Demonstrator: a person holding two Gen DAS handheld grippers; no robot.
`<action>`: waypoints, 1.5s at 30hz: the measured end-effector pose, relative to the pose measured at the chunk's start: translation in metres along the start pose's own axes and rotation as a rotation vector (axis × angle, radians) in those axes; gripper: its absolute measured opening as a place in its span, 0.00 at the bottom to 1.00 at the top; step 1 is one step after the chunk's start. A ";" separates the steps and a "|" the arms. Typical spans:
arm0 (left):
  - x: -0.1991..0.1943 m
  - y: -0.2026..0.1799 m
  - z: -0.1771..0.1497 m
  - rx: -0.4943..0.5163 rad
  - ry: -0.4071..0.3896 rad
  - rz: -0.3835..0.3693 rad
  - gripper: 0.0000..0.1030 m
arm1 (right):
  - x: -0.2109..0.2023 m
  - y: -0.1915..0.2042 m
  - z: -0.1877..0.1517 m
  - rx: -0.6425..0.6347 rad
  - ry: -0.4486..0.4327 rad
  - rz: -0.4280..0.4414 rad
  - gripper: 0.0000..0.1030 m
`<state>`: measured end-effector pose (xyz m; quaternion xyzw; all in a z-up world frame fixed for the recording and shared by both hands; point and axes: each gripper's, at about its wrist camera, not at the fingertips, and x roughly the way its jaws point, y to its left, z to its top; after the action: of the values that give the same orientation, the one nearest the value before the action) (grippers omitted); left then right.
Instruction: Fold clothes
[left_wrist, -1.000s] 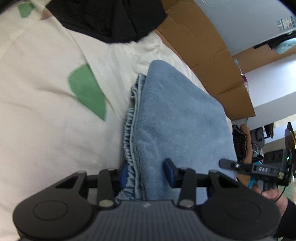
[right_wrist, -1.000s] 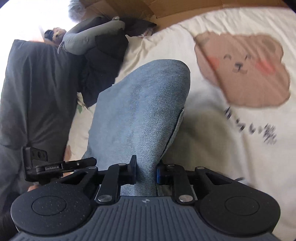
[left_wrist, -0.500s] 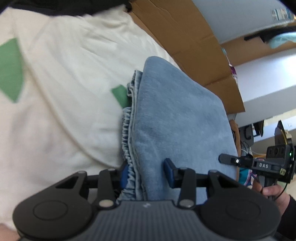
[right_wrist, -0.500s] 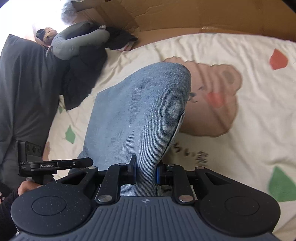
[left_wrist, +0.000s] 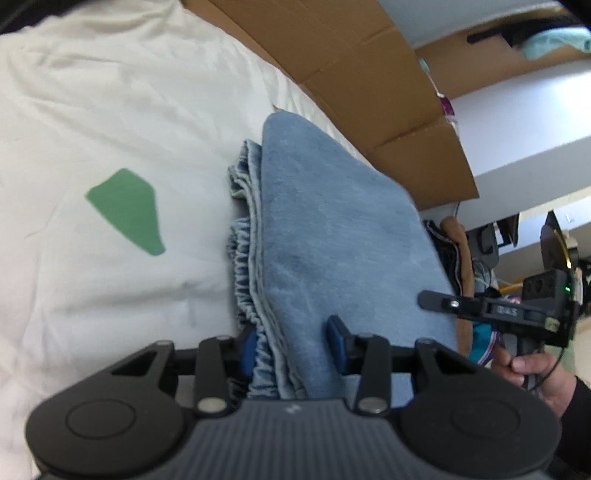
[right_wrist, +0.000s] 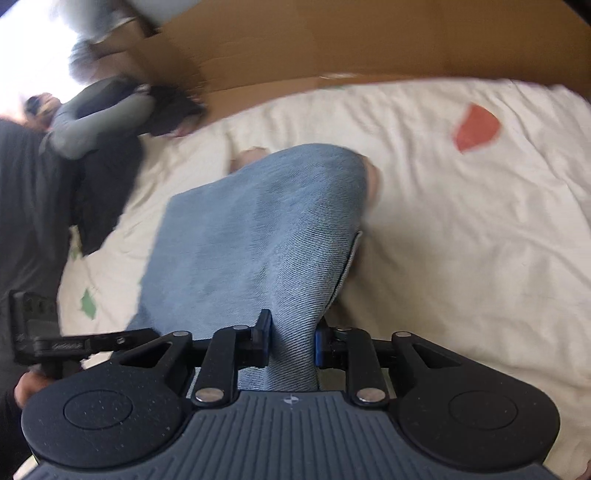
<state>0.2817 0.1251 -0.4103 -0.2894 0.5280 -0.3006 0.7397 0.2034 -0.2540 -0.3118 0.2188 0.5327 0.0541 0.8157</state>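
Folded denim garment (left_wrist: 343, 236) is light blue w/ a faded wash, gathered edge a shade paler. Bed sheet (left_wrist: 110, 110) is cream-white, printed w/ a green patch (left_wrist: 129, 212) and an orange-red patch (right_wrist: 476, 127). Cardboard (left_wrist: 369, 74) behind is plain brown. Clothes pile (right_wrist: 92, 122) is grey and black. Both grippers are black w/ blue pads (left_wrist: 338, 347).

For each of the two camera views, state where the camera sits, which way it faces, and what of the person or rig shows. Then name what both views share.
Left wrist: behind the left gripper, looking down its fingers at folded blue denim; the other hand shows at right.
Right wrist: behind the right gripper, facing denim over the cream bedsheet; its jaws have just been opening.
Shared: denim, bedsheet, cardboard.
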 end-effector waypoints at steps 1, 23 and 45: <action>0.001 -0.001 -0.001 0.004 0.006 0.000 0.41 | 0.004 -0.007 -0.003 0.022 0.005 -0.015 0.28; -0.046 -0.065 -0.030 0.134 0.033 0.219 0.57 | -0.019 -0.043 -0.106 0.249 -0.078 0.004 0.42; -0.030 -0.075 -0.034 0.058 0.099 0.136 0.18 | -0.013 -0.029 -0.106 0.260 -0.106 -0.023 0.40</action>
<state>0.2309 0.0953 -0.3457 -0.2158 0.5735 -0.2788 0.7395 0.0988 -0.2523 -0.3484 0.3191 0.4940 -0.0364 0.8080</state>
